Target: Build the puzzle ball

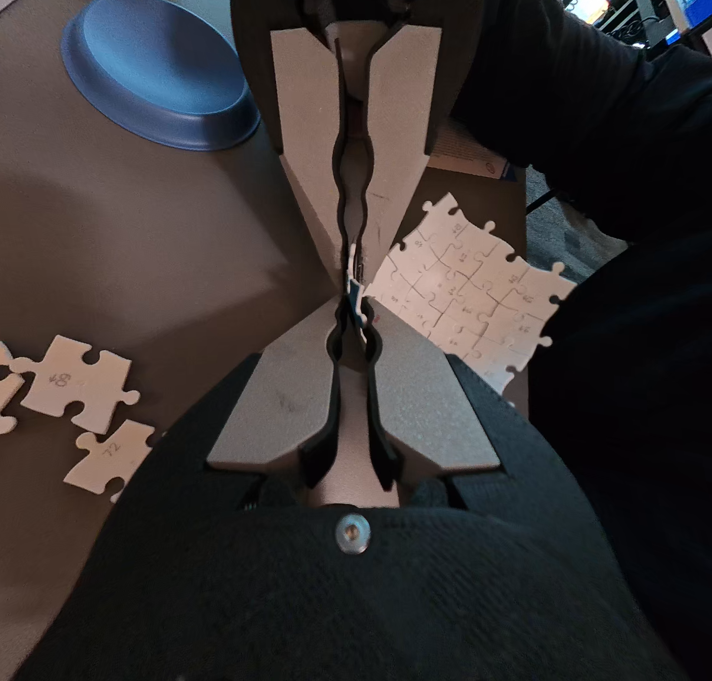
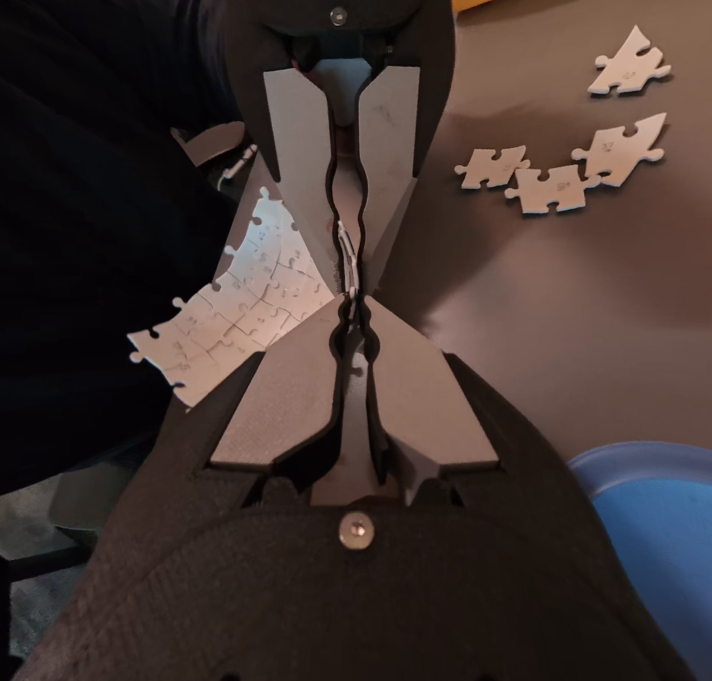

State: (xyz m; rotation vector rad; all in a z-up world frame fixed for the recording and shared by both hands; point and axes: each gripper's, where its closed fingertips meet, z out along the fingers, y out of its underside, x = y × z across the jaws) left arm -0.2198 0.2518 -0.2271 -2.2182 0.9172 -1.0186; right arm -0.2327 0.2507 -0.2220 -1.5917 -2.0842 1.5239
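The two grippers meet tip to tip above the brown table (image 1: 154, 238); the left gripper (image 1: 352, 308) is clamped on the edge of the joined curved puzzle sheet (image 1: 470, 296), and the right gripper (image 1: 356, 261) pinches the same edge from the opposite side. Loose pieces (image 2: 551, 188) (white backs up, numbered) lie well apart on the table; a blue dish (image 1: 154, 73) sits farther off.
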